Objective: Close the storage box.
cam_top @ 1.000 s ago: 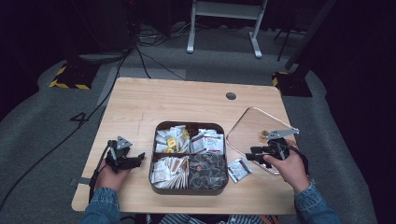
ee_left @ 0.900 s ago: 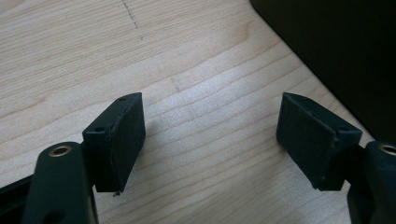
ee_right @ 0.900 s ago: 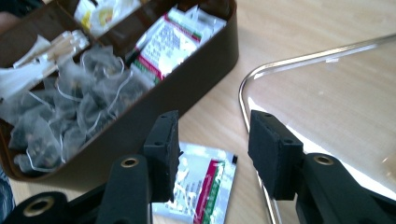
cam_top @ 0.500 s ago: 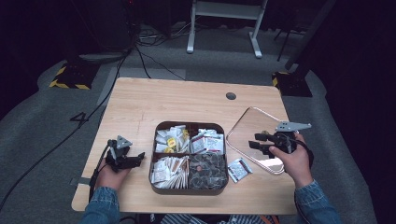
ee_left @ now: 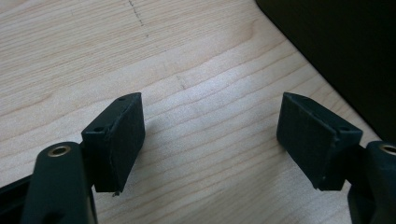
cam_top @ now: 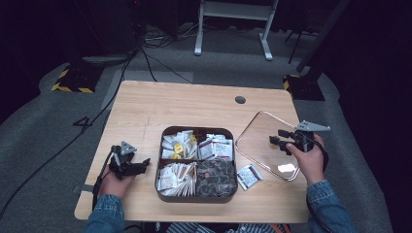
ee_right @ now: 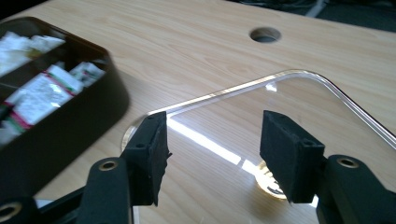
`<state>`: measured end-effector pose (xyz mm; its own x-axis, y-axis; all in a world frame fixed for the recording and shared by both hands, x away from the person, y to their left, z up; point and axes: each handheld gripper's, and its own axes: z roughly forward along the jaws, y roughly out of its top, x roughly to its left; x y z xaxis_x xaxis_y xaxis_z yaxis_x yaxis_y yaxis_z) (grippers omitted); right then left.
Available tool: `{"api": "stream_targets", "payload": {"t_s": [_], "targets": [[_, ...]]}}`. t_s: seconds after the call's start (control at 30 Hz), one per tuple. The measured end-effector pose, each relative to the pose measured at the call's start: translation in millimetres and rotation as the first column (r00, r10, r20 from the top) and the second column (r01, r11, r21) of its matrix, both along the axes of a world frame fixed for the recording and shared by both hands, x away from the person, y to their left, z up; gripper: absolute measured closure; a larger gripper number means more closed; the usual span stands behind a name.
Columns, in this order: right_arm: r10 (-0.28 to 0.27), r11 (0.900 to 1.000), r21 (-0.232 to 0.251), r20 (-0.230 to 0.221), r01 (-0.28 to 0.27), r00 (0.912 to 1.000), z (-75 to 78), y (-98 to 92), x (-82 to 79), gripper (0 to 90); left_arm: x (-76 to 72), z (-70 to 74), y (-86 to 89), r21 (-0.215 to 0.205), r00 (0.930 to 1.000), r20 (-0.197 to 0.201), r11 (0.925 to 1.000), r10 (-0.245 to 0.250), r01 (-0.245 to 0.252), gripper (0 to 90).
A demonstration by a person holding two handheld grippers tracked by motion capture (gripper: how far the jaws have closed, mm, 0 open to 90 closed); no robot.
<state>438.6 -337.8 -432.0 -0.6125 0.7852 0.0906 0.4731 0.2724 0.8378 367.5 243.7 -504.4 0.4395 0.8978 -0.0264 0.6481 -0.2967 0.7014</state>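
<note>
A dark brown four-compartment box (cam_top: 196,195) of packets sits at the table's front middle. Its wall shows in the right gripper view (ee_right: 70,135) and as a dark edge in the left gripper view (ee_left: 345,51). A clear plastic lid (cam_top: 265,141) lies flat to its right, also seen up close (ee_right: 299,93). My right gripper (cam_top: 276,141) hovers over the lid, open and empty (ee_right: 212,154). My left gripper (cam_top: 144,163) rests left of the box, open over bare wood (ee_left: 210,135).
One loose packet (cam_top: 248,175) lies on the table between the box and the lid. A cable hole (cam_top: 240,100) is in the far tabletop (ee_right: 265,34). A metal stand (cam_top: 233,9) and cables are on the floor beyond.
My right gripper has moved from beside the box's right edge rightward and slightly back over the clear lid. The left gripper has stayed put.
</note>
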Motion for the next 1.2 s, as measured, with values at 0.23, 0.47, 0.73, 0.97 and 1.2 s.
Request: {"api": "stream_targets", "payload": {"t_s": [0.23,0.47,0.73,0.97,1.2], "targets": [[-0.074,0.997,-0.029,-0.020,0.073,0.9971,-20.6,-14.8,15.0,41.5,-1.3,0.1,0.5,0.001,1.0000,-0.001,1.0000,0.002,-0.002,24.1],[-0.104,0.993,-0.065,-0.038,0.101,0.9939,-35.4,-20.5,24.8,39.3,-3.0,0.1,0.6,0.002,1.0000,-0.001,1.0000,0.006,-0.006,24.0],[-0.111,0.988,-0.111,-0.065,0.103,0.9917,-50.0,-21.5,33.0,38.3,-3.4,0.1,0.5,0.001,1.0000,-0.001,1.0000,0.008,-0.008,23.9],[-0.076,0.983,-0.175,-0.078,0.061,0.9940,-61.6,-14.9,35.7,56.5,-6.5,0.0,0.9,0.001,0.9999,-0.001,0.9999,0.013,-0.013,23.9],[-0.082,0.987,-0.146,-0.082,0.069,0.9933,-62.4,-16.0,34.0,58.6,-6.5,0.0,0.8,0.000,0.9999,-0.001,0.9999,0.013,-0.013,23.9]]}}
